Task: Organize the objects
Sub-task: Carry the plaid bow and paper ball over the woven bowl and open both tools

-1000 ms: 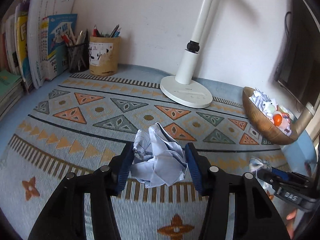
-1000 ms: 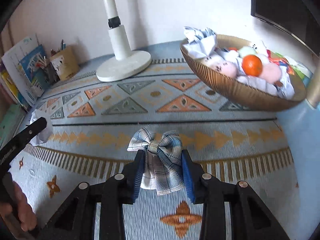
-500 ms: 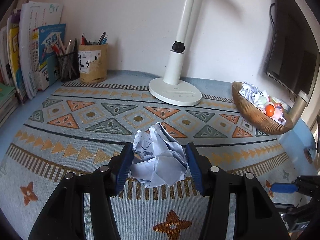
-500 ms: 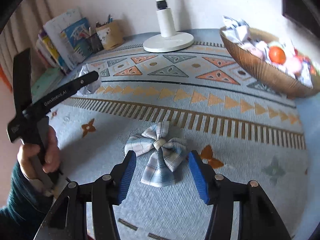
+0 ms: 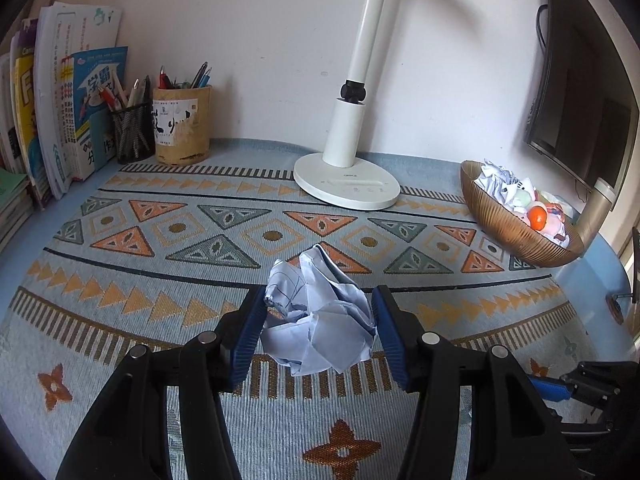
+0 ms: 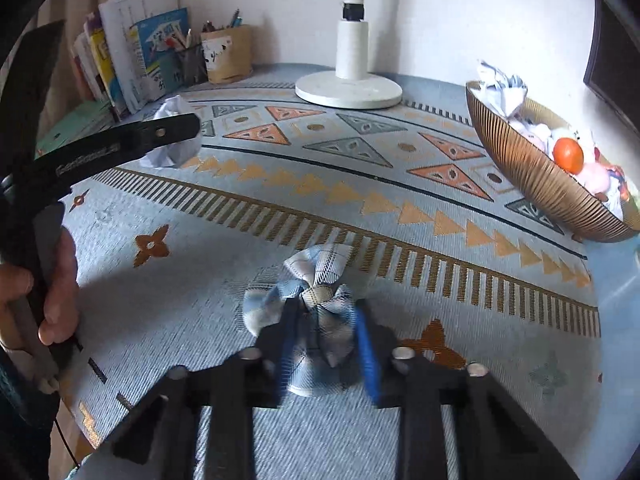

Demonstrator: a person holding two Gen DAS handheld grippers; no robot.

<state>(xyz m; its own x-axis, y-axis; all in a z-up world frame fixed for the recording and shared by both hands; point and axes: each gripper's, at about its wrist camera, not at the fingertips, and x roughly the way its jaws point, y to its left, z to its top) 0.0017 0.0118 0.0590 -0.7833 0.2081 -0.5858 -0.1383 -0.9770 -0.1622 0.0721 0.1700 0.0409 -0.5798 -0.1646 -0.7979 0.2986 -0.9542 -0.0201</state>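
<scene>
A crumpled ball of pale blue paper [image 5: 320,320] sits between the blue pads of my left gripper [image 5: 319,300], which is shut on it just above the patterned mat [image 5: 180,264]. In the right wrist view the same paper ball [image 6: 172,152] shows behind one black finger [image 6: 168,132] of that gripper, held by a person's hand [image 6: 60,280]. My right gripper [image 6: 326,306] is shut on a blue plaid fabric bow [image 6: 320,276] that rests on the mat [image 6: 360,184] near its front edge. A ribbed wooden bowl [image 5: 500,220] stands at the right.
The bowl [image 6: 520,160] holds crumpled paper, an orange [image 6: 568,156] and soft toys. A white lamp base [image 5: 346,184] stands at the back centre. Two pen pots [image 5: 182,124] and upright books [image 5: 68,108] fill the back left. A dark monitor [image 5: 580,100] hangs at the right.
My right gripper let the bow lie on the mat with its jaws wide, rolled, and has closed on it again. The left gripper kept its hold on the paper ball.
</scene>
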